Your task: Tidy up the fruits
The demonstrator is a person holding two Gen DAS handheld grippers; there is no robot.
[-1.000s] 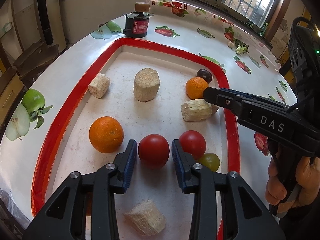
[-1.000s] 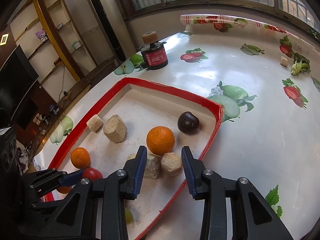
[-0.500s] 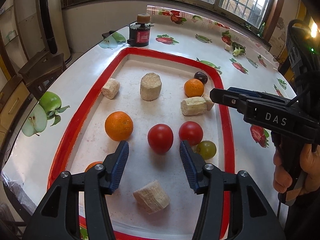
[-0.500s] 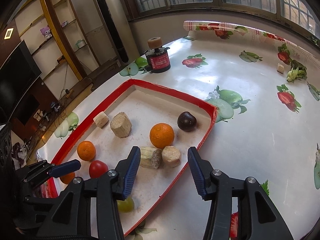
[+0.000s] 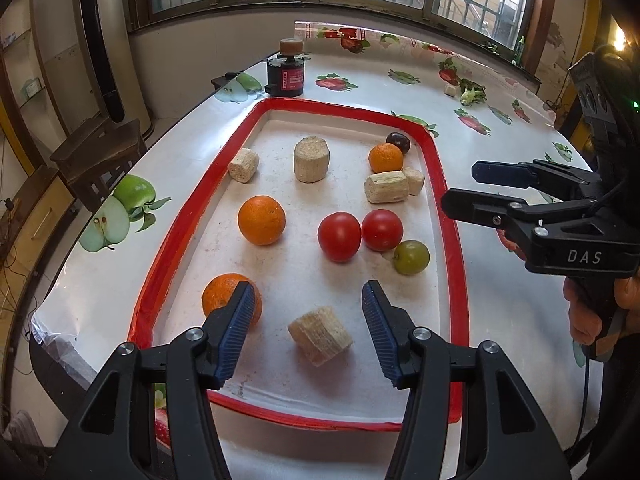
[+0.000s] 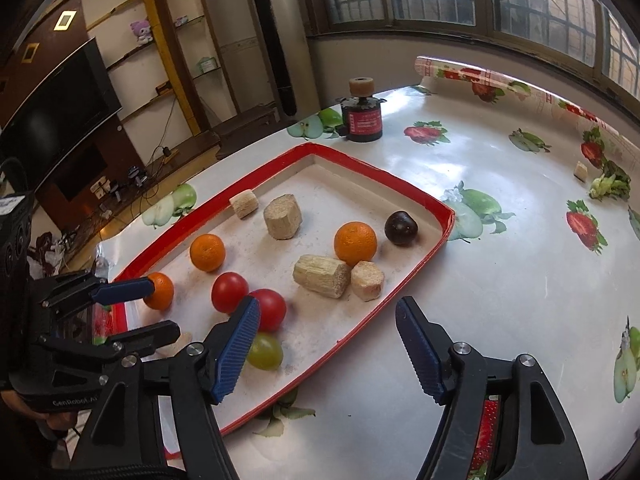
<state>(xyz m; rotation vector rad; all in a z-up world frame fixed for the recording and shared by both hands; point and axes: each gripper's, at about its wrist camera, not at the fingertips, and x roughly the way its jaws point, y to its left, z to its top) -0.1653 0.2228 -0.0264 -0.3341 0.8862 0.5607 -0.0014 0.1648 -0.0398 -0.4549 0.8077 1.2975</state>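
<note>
bare tray floor (image 5: 304, 280) between tomatoes (image 5: 339, 236) and cane piece (image 5: 320, 335)

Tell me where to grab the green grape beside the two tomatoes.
Take the green grape across its round middle, coming down from above. One tomato touches its far-left side, so put the pads on the near-left and far-right flanks, which look free.

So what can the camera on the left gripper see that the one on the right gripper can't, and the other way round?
Only the left wrist view shows the whole beige chunk lying nearest the person, below its own opening, empty left gripper.

Only the right wrist view shows the television and wall shelves, with its opening, empty right gripper in front.

Both show the red-rimmed tray, three oranges, two tomatoes, a green grape, a dark plum and the black jar.
</note>
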